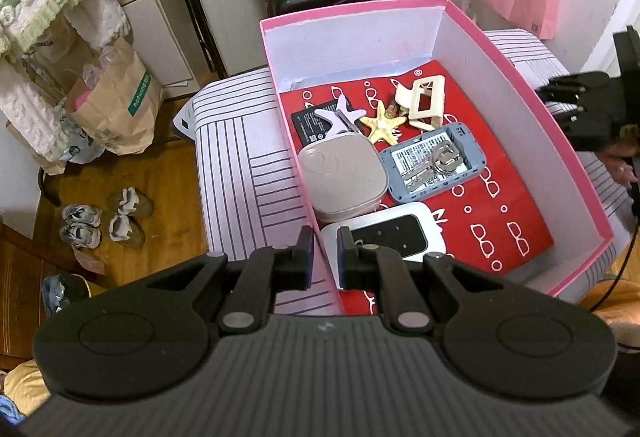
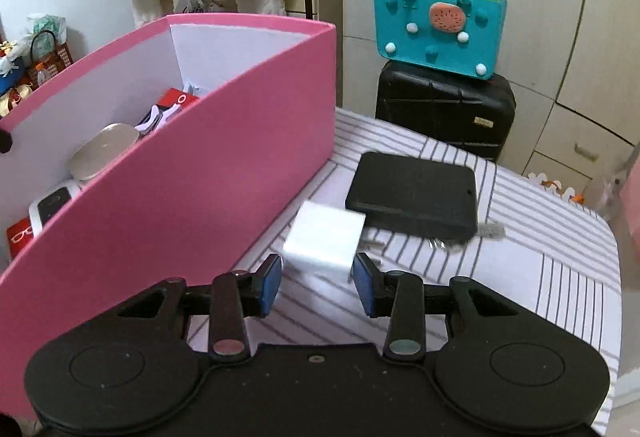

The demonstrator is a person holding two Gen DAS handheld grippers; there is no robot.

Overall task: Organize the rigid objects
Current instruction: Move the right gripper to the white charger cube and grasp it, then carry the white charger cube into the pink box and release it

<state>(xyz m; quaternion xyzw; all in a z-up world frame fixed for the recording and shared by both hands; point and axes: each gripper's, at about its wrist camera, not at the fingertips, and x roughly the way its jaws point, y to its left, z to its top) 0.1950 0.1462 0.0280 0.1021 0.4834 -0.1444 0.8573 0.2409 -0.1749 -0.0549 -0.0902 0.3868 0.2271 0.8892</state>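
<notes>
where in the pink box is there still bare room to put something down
Free: the red liner along the right wall of the pink box, right of the grey-blue case with keys. Crowded: the left side, from the cream claw clip down to the white device.

Inside the pink box [image 1: 568, 173] we find open red floor along the right wall, while the left half is crowded by the beige case [image 1: 342, 177], grey device [image 1: 432, 161], white device [image 1: 384, 233], starfish [image 1: 383, 121] and cream clip [image 1: 424, 101]. Our left gripper [image 1: 325, 257] straddles the near left wall. Outside, the box's tall pink side walls off our right gripper [image 2: 318, 285] on its left; ahead, the white charger [image 2: 324, 243] and black case [image 2: 416, 193] block the striped surface [image 2: 560, 277], which lies bare to the right.
</notes>
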